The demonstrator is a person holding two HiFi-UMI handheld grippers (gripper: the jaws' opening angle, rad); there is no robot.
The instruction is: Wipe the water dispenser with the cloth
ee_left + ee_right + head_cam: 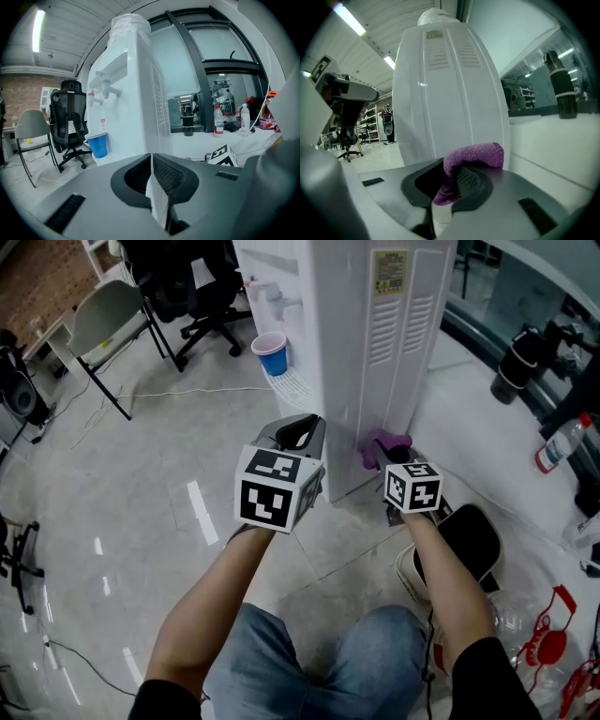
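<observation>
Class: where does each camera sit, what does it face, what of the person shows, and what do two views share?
Head view: overhead, down onto forearms, left gripper, right gripper.
Left gripper view: behind shut jaws, facing water dispenser taps.
Right gripper view: behind jaws clamping purple cloth, facing dispenser's vents.
Shared: blue cup, head and left.

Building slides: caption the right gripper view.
Right hand-held gripper shut on purple cloth, facing the white water dispenser and its vented panel.

An office: swivel chair, water dispenser, glass partitions
</observation>
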